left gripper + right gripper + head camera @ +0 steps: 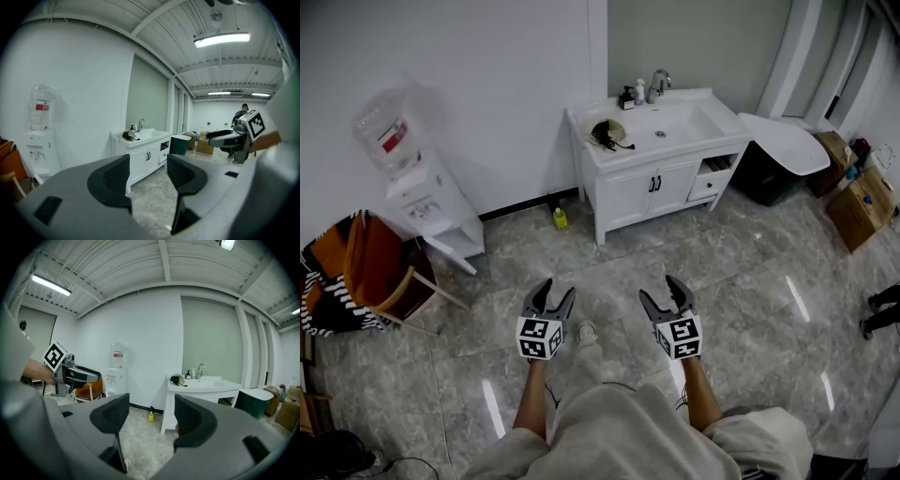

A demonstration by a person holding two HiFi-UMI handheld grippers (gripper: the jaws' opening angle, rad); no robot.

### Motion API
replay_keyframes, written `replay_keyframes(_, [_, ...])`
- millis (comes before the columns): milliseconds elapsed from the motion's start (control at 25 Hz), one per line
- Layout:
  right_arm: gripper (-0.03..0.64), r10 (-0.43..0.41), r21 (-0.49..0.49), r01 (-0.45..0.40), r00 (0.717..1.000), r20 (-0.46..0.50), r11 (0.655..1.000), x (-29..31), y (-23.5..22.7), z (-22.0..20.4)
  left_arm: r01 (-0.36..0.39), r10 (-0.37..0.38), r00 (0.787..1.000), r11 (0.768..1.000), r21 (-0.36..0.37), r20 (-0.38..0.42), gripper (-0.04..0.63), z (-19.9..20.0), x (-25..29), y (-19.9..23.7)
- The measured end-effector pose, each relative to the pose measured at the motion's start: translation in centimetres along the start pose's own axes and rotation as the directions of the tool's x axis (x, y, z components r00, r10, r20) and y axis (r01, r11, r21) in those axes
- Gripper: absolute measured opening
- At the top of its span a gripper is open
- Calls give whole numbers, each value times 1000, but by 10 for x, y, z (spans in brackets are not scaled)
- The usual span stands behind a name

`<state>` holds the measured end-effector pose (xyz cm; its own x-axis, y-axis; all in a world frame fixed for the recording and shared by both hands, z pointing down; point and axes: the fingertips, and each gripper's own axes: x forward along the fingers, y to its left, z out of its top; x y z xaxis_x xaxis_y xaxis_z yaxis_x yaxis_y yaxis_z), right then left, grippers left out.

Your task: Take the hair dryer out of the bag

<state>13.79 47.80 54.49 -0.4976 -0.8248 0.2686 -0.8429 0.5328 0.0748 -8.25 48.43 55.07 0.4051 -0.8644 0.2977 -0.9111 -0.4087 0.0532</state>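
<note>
Two grippers show in the head view, your left gripper (560, 289) and your right gripper (659, 288). They are held side by side over the grey tiled floor (741, 281), well short of the white vanity (628, 187) and pointing toward it. Both have their jaws spread and nothing between them. On the vanity's counter, at its left end beside the basin, lies the pale bag (602, 133). The hair dryer (605, 137) shows only as a dark shape with a trailing cord inside it. The faucet (659, 82) stands at the back of that counter. A small yellow bottle (560, 218) stands on the floor just left of the vanity, and a water dispenser (422, 202) stands further left along the same wall. In the left gripper view your left gripper's pads are parted, with only floor and the vanity's cabinet doors seen through the gap. The bag sits far off on the vanity top, untouched, and your right gripper reaches in from the right edge. In the right gripper view that gripper is likewise released and empty. The vanity stands ahead and to the right, the bag rests on its near left corner, and the yellow bottle is by its foot.
</note>
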Motion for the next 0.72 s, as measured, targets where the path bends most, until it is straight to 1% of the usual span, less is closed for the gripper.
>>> replay_keyframes(280, [296,-23,-2,23,1000,-18,1000,75,-27,21,31,-31,999,1000,-2,-21,230,17,69,51])
replay_keyframes(720, [296,-78,6,78,996,-36,997,210,-73,68,86,-86,996,996,9,-23,229,72,183,147])
